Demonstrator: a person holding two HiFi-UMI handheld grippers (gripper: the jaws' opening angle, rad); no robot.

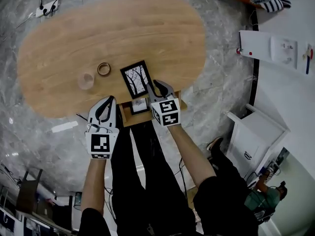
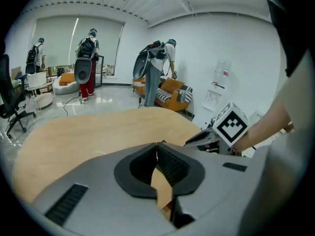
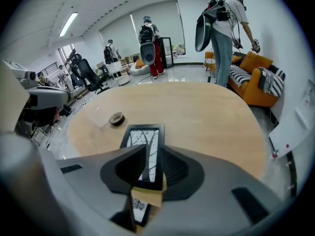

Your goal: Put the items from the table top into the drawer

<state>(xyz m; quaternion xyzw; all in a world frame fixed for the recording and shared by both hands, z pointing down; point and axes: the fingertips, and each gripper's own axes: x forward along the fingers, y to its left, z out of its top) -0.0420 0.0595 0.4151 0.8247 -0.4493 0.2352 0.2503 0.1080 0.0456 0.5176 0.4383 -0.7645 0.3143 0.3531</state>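
A black picture frame [image 1: 136, 78] with a tree drawing lies flat on the oval wooden table [image 1: 147, 28], near its front edge. My right gripper [image 1: 155, 85] hovers at the frame's right side, open; in the right gripper view [image 3: 151, 149] the frame's [image 3: 142, 139] right edge shows through the gap between the jaws, pads not pressing it. A tape ring [image 1: 104, 69] and a clear cup [image 1: 86, 80] stand left of the frame. Below the table edge a wooden drawer [image 1: 124, 116] stands open with a small framed picture [image 1: 139, 105] in it. My left gripper [image 1: 109, 102] is left of the drawer, shut and holding nothing [image 2: 157, 146].
A power strip [image 1: 49, 6] lies on the marble floor beyond the table. A white cabinet [image 1: 258, 132] and a white desk [image 1: 275, 48] stand to the right, with a seated person [image 1: 261, 195] near them. Several people and an orange sofa [image 2: 172, 90] are at the room's far side.
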